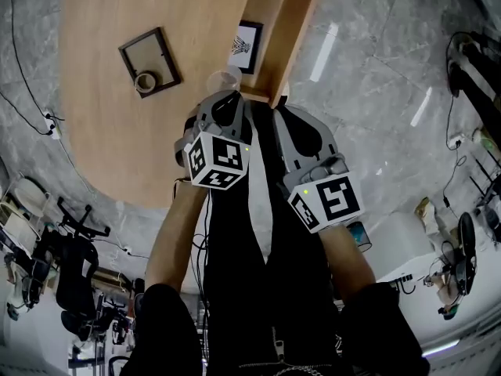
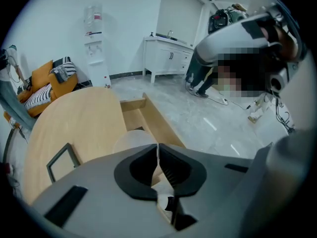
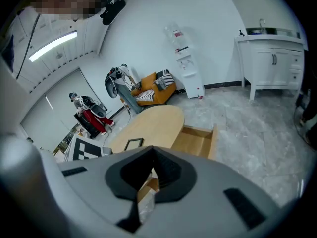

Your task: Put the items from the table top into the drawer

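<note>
In the head view an open wooden drawer [image 1: 291, 22] juts from the oval table [image 1: 102, 131]; a black-framed picture [image 1: 247, 45] lies in it. On the table lies an empty black frame [image 1: 150, 61] with a tape roll [image 1: 145, 82] on its corner. My left gripper [image 1: 227, 96] is over the table's edge beside the drawer, shut on the thin rim of a clear plastic cup [image 1: 223, 78] [image 2: 131, 140]. My right gripper [image 1: 280, 104] hangs beside it near the drawer's front, jaws shut with nothing seen between them. The right gripper view shows the drawer [image 3: 195, 138] and the frame [image 3: 132, 144] ahead.
Grey marble floor surrounds the table. Cables and a power strip [image 1: 51, 124] lie at the left, with black chairs [image 1: 70, 265] below. A white cabinet [image 2: 168, 58], a water dispenser [image 2: 96, 38] and an orange sofa [image 2: 49, 81] stand along the far wall.
</note>
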Available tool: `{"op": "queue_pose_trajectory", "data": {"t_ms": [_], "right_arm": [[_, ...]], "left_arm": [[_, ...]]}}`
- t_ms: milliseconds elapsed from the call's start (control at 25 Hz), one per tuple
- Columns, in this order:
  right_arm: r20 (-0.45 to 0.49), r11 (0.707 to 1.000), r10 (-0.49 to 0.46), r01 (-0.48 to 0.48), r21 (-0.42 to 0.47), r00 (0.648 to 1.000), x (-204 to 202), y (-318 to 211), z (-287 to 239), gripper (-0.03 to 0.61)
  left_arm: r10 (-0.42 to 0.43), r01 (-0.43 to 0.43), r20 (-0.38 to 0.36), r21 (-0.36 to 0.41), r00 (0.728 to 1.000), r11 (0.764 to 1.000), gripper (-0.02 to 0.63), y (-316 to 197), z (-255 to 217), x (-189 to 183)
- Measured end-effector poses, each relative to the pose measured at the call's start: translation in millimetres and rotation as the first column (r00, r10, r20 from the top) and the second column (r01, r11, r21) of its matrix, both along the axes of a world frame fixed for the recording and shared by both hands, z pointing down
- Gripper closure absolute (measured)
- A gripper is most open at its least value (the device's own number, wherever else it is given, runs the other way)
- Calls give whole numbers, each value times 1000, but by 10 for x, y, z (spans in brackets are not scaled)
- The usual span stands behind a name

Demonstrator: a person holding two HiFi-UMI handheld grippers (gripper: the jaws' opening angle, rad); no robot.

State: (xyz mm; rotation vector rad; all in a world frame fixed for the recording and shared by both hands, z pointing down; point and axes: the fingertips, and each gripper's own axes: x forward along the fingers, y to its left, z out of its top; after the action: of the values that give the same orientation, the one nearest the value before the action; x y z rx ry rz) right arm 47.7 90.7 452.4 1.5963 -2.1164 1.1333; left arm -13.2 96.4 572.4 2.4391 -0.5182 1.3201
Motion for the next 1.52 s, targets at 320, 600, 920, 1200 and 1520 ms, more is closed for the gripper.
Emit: {"op": "queue_pose_trajectory", "data": {"t_ms": [320, 600, 920, 1200, 1520], "right_arm": [[-7, 997, 76, -76, -30, 997, 390, 197, 107, 569], [-6, 992, 123, -123, -37, 992, 611, 291, 165, 569], [-4, 987, 150, -150, -54, 989, 760, 364, 235, 569], [-2, 986, 155, -155, -59, 988, 802, 366, 268, 569], [1, 986, 152, -152, -72, 988, 788, 367, 321, 569]], "left_arm": [[134, -133, 6, -22, 991, 991, 591, 257, 219, 484], [235, -233, 49, -42, 971, 972, 591, 427, 552, 669], [324, -319, 100, -61, 941, 946, 591, 560, 773, 778], [320, -309, 120, -103, 940, 946, 591, 598, 962, 764], [332, -311, 146, -151, 932, 938, 589, 630, 1126, 713]]}}
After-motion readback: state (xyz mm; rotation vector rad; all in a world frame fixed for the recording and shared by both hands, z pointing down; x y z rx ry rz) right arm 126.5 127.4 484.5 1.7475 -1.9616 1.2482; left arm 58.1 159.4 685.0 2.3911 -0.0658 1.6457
